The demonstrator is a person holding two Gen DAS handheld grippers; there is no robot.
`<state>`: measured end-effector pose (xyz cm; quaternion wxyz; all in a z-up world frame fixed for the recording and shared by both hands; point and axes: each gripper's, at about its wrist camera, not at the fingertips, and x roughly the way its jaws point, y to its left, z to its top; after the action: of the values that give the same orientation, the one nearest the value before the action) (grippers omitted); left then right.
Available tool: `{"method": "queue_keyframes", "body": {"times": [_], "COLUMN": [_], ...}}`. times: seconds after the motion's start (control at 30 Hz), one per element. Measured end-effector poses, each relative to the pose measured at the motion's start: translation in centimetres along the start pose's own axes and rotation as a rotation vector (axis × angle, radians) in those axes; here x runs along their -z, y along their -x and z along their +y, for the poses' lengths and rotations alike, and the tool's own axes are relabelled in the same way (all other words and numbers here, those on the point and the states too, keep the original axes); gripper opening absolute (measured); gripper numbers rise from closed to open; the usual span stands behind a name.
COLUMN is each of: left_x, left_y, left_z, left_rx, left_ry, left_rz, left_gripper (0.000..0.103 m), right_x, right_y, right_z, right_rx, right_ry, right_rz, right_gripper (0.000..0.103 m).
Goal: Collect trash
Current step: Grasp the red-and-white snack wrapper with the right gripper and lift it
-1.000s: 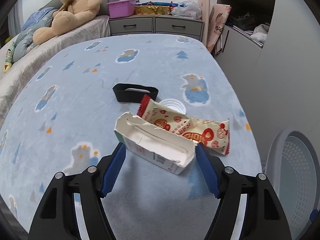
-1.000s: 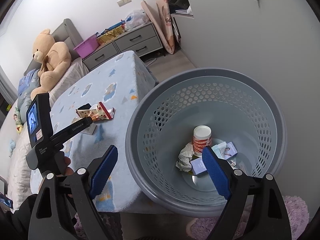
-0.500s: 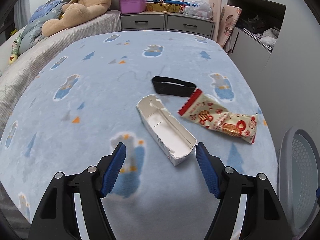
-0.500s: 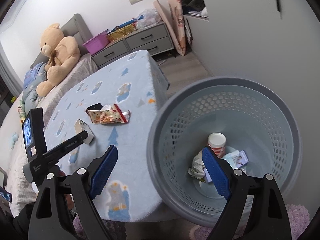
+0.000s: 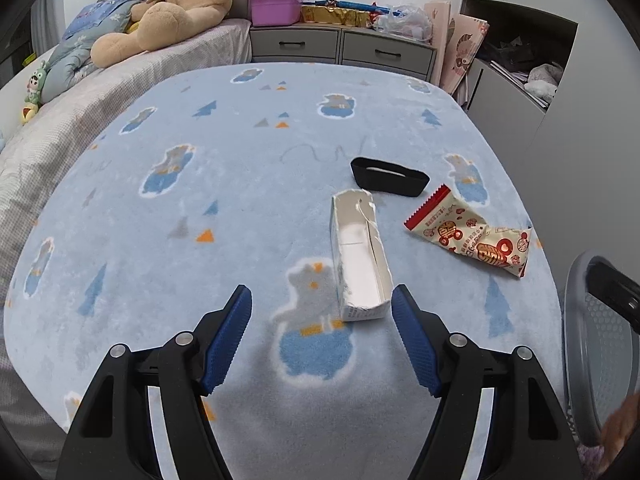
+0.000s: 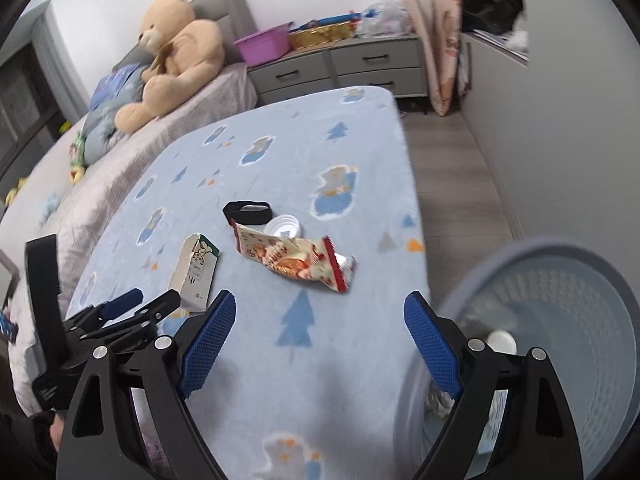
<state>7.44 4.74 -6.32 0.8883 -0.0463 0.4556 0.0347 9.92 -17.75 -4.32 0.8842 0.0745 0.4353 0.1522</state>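
A big teddy bear is propped on the bed. A purple tub and gold boxes are set on the grey drawers. A blue blanket with bears and trees is spread out.

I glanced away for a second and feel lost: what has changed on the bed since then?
The right gripper swung from over the basket back over the blanket. The left gripper backed away from the torn carton. Both are open and empty. The carton, wrapper, black band and lid lie unmoved.
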Motion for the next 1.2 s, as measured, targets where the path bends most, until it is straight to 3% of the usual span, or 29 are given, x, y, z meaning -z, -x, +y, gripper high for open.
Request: {"method": "queue_keyframes", "body": {"times": [0.2,0.53,0.73,0.97,1.2], "left_x": [-0.4,-1.4,-1.4,-1.2,-1.1], "left_y": [0.8,1.3,1.1,1.0,0.9], "left_z": [0.5,1.4,1.6,1.7,2.0], "left_rx": [0.008,0.013,0.012,0.015,0.032], "left_ry": [0.001,0.023,0.029,0.03,0.033], "left_rz": [-0.017,-0.036,-0.027,-0.021,-0.007], "left_gripper": [0.069,0.069,0.069,0.069,0.069], "right_x": [-2.3,-3.1,-3.1,-2.7,-1.4], "right_y": [-4.0,-9.4,-11.4,-11.7,-9.3], "right_z": [1.7,3.8,3.8,4.3,4.8], "right_rx": [0.001,0.042,0.086,0.06,0.023], "right_ry": [0.154,0.395,0.437,0.443,0.366], "right_rz": [0.084,0.178,0.237,0.272,0.246], "right_gripper": [0.084,0.084,0.08,0.049,0.046]}}
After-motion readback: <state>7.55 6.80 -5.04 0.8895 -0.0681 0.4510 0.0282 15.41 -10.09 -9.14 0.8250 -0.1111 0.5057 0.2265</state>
